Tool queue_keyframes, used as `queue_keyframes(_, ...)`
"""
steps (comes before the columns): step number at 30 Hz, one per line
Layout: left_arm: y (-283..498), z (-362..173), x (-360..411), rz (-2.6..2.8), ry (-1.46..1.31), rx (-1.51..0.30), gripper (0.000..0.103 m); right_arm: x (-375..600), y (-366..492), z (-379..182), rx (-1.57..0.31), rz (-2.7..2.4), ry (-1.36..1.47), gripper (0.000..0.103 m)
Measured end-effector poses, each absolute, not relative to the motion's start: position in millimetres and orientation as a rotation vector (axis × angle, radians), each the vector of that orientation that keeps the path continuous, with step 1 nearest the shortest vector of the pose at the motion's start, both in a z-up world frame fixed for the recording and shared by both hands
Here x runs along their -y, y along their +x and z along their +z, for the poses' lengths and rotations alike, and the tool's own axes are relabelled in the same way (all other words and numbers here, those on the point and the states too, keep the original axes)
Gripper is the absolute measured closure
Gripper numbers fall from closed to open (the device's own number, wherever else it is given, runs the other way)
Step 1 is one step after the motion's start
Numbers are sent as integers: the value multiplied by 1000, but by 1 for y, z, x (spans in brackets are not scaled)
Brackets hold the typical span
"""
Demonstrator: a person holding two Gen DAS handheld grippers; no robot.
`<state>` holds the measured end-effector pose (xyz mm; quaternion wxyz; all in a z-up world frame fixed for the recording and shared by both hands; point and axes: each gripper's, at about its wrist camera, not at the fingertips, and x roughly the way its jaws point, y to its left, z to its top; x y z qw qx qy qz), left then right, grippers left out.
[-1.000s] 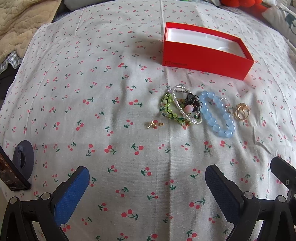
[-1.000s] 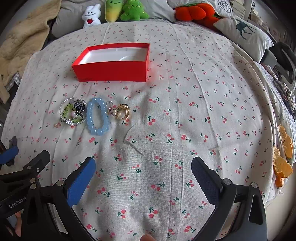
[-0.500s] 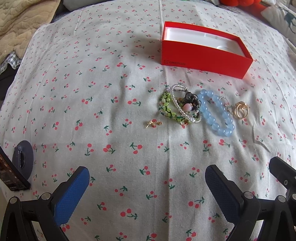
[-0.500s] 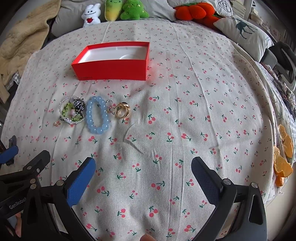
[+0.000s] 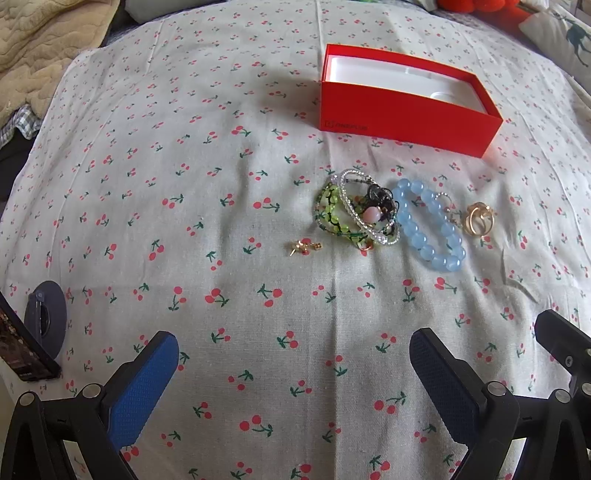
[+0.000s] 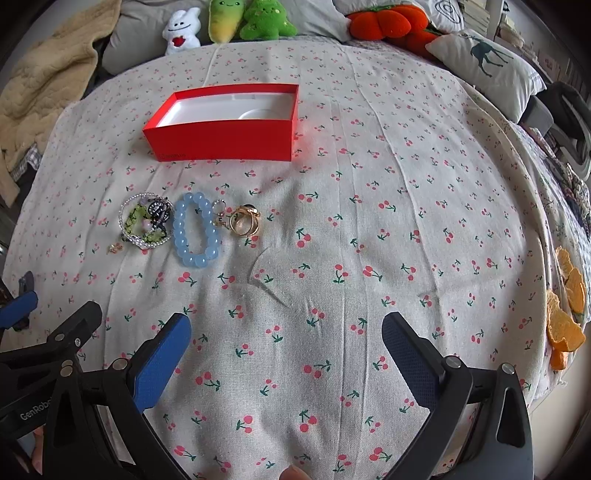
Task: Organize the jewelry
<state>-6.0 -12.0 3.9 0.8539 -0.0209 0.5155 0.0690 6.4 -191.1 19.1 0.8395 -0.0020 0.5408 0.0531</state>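
Observation:
An open red box (image 5: pixel 406 107) (image 6: pixel 225 133) with a white, empty inside stands on the cherry-print sheet. In front of it lies a row of jewelry: a small gold earring (image 5: pixel 303 246) (image 6: pixel 115 247), a tangle of green, silver and dark bracelets (image 5: pixel 356 216) (image 6: pixel 146 219), a light blue bead bracelet (image 5: pixel 430 230) (image 6: pixel 195 229), and gold rings (image 5: pixel 479 218) (image 6: pixel 244 220). My left gripper (image 5: pixel 293 373) is open, well short of the earring. My right gripper (image 6: pixel 286 354) is open too, nearer than the rings, holding nothing.
Plush toys (image 6: pixel 229 22) and pillows (image 6: pixel 487 62) line the far edge of the bed. A beige blanket (image 5: pixel 40 48) lies at the left. Orange peel (image 6: pixel 565 306) sits at the right edge. A dark round object (image 5: pixel 46 317) lies near my left gripper.
Both views have crept slightly, the jewelry and box shifting a little in frame. Both grippers stay open and nothing on the sheet has been touched.

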Motion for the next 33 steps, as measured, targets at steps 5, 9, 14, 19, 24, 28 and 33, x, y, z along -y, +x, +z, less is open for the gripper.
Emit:
queue_keyframes(5,-6,4,12,145,-47,-1085,0,192,6,19,-1140,108,-9,0)
queue_keyframes(9,-6,5,11,145,-49,-1088,0,192,6,19,-1138,101,-18,0)
queue_keyframes(14,-6,6,10,140,-58,-1094,0,191,6,21,-1125,95,-35,0)
queue_keyframes(19,-3,15,8,133,-55,-1086,0,192,11,33,-1081,104,-63,0)
queue_keyframes(24,8,28,2,144,-20,-1055,0,200,27,53,-1063,139,-89,0)
queue_keyframes(28,23,35,-3,128,29,-1079,0,205,45,63,-1118,197,-76,0)
queue_keyframes(33,44,45,-18,109,-52,-1123,0,209,67,63,-1193,245,-59,0)
